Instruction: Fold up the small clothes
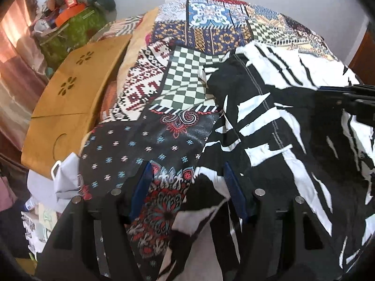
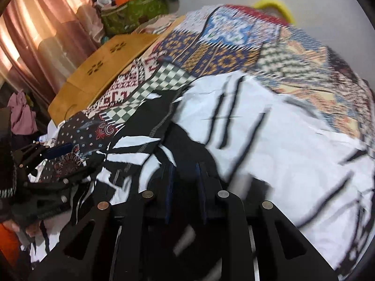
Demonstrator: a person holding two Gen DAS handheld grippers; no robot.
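Observation:
A black-and-white patterned garment [image 1: 269, 126] lies spread on a patchwork-print bedcover [image 1: 187, 75]. My left gripper [image 1: 187, 182] hangs over the garment's near left edge with its blue-padded fingers [image 1: 145, 178] wide apart; cloth lies between them, not pinched. In the right wrist view the same garment [image 2: 269, 140] fills the middle, blurred. My right gripper [image 2: 185, 178] sits low over a dark part of the garment, its fingers [image 2: 170, 182] close together with dark cloth between them. The left gripper also shows in the right wrist view [image 2: 46, 154].
A wooden lap tray [image 1: 70, 107] lies left of the bedcover. A green bag [image 1: 70, 30] piled with items stands at the back left, by pink curtains [image 2: 46, 23]. A yellow object [image 2: 276, 4] sits at the bed's far end. White cloth [image 1: 65, 178] lies at the near left.

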